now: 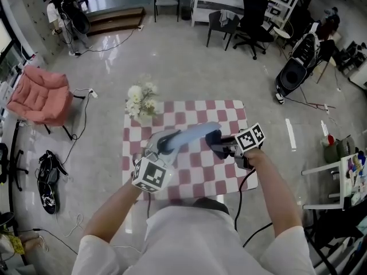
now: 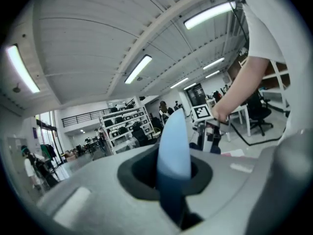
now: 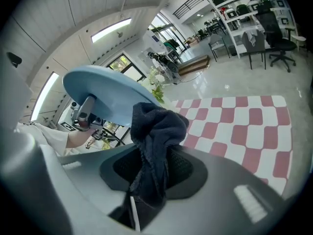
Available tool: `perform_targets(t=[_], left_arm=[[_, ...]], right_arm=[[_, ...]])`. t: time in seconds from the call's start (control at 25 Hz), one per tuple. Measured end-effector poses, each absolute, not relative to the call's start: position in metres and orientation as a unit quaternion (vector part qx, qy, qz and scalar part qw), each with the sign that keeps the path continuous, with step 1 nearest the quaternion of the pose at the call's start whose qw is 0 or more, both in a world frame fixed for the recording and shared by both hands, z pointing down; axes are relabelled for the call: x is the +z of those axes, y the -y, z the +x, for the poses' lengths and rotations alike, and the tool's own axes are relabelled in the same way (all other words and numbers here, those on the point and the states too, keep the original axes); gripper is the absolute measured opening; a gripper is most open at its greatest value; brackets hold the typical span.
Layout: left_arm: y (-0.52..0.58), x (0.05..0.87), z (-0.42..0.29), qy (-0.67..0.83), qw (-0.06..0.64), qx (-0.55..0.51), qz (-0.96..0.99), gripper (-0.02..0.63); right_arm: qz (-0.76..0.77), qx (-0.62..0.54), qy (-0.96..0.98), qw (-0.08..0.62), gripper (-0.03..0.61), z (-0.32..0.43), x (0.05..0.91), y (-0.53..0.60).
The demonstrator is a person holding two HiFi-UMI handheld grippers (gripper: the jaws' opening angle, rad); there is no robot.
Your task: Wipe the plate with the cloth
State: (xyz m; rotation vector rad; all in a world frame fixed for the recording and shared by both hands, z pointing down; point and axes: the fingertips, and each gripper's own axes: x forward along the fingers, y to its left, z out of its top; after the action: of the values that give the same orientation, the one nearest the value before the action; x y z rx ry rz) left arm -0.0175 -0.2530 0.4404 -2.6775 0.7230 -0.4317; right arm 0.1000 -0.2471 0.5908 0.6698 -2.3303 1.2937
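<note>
Left tongs [image 2: 172,180] pinch the pale blue plate [image 2: 173,141] edge-on, above the checked bench [image 1: 189,110]. Right tongs [image 3: 154,180] clamp a dark cloth [image 3: 159,126] just beside the plate (bunching visible only in the right gripper view).

The plate [image 2: 174,146] has its lower rim hidden inside the left claw [image 2: 172,185].

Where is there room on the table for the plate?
The checkered table is bare along its far edge right of the flowers, and its right side. The flowers crowd the far-left corner. The plate, left gripper and right gripper cover the near middle.
</note>
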Motion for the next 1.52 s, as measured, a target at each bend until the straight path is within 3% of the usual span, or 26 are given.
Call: perform_targets(t=[0.76, 1.52], left_arm=[[0.276, 0.441, -0.007, -0.348, -0.06, -0.083, -0.932, 0.041], [0.274, 0.478, -0.025, -0.395, -0.137, -0.089, -0.904, 0.043]], right_arm=[[0.24, 0.423, 0.846, 0.218, 0.133, 0.141, 0.598, 0.225], [0.299, 0.356, 0.868, 0.175, 0.133, 0.157, 0.591, 0.228]])
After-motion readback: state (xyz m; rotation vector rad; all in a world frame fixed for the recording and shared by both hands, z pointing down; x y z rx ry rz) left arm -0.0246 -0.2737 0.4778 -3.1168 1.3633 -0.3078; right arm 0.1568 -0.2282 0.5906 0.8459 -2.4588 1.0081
